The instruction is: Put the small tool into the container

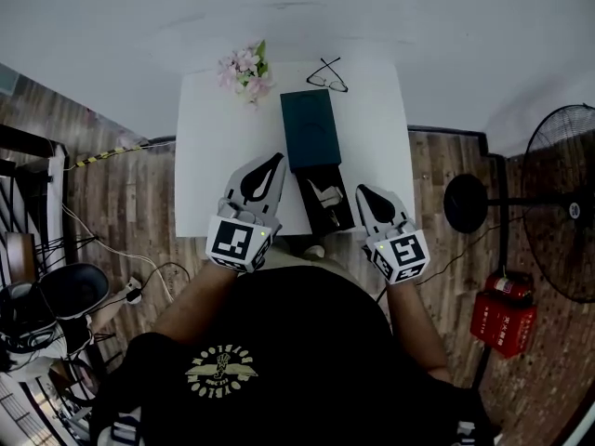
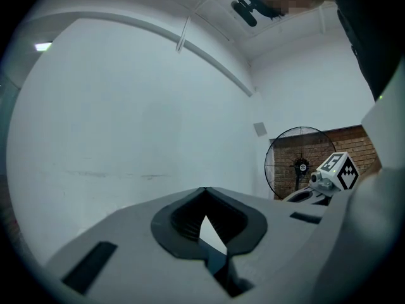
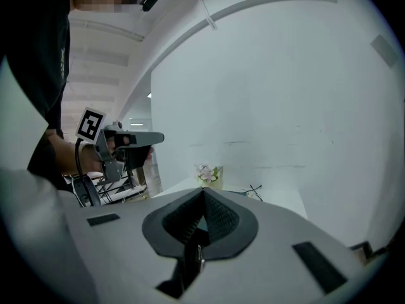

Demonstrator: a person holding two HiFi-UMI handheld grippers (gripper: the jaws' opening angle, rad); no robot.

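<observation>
On the white table (image 1: 209, 156) lies a dark teal box (image 1: 310, 128). Against its near end is an open black container (image 1: 339, 179) with a small pale tool (image 1: 325, 196) lying in it. My left gripper (image 1: 275, 160) hovers just left of the container, jaws closed tip to tip with nothing between them. My right gripper (image 1: 361, 191) is just right of the container and also shut and empty. In the left gripper view the closed tips (image 2: 202, 190) point up at a bare wall. In the right gripper view the closed tips (image 3: 204, 192) point over the table toward the far wall.
A pink flower bunch (image 1: 245, 71) and a pair of glasses (image 1: 327, 75) sit at the table's far end. A standing fan (image 1: 562, 203) and a red extinguisher (image 1: 503, 316) are on the floor to the right. Cables and gear lie on the floor at left.
</observation>
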